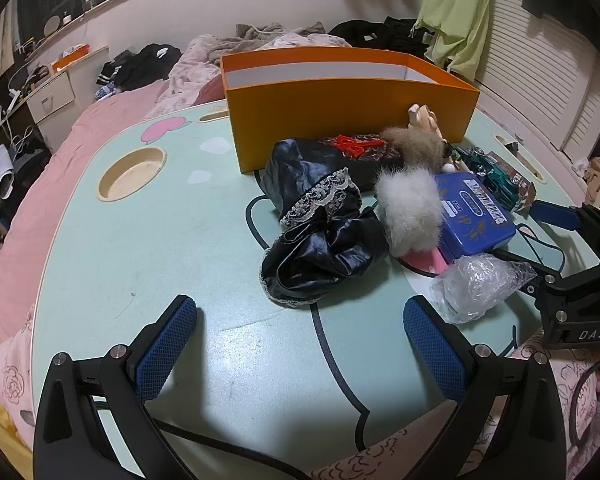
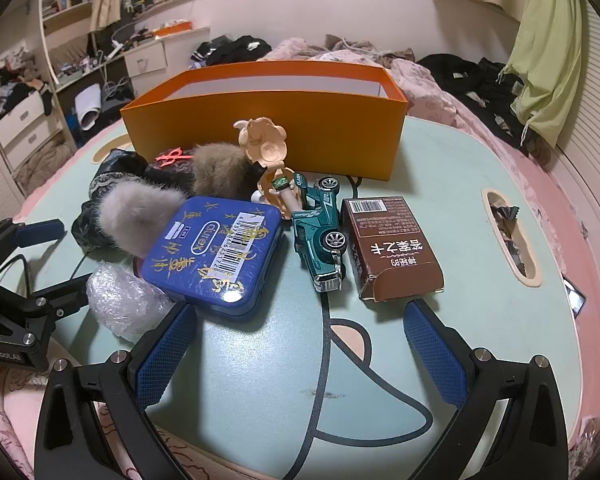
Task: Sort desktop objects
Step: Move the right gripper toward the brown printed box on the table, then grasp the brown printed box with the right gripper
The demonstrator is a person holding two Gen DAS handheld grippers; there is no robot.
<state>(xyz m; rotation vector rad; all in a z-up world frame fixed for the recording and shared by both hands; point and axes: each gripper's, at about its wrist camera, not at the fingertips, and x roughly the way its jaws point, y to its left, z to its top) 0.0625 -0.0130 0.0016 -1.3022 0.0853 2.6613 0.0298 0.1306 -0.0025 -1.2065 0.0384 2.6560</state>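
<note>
Orange cardboard, the box (image 2: 260,136) stands at the far side of the pale green surface (image 1: 140,248), and from what we can see of its white inside wall nothing lies in it yet, though its floor is hidden from both views. We judge the sorting barely begun: everything is heaped in front of the box. Our left tongs (image 1: 300,344) are spread wide and hold nothing, low over bare surface just short of the black satin cloth (image 1: 320,256). Our right tongs (image 2: 300,348) are likewise spread and empty, pointing at the gap between the blue tin (image 2: 216,252) and the brown carton (image 2: 392,248). Between those two lies the green toy car (image 2: 320,240), tipped on its side. Behind the tin sit a white fur pompom (image 1: 410,212), a brown fur pompom (image 2: 220,172) and a cream plastic figure (image 2: 264,140). A crumpled clear plastic wrap (image 1: 476,284) lies near the tin's corner.
</note>
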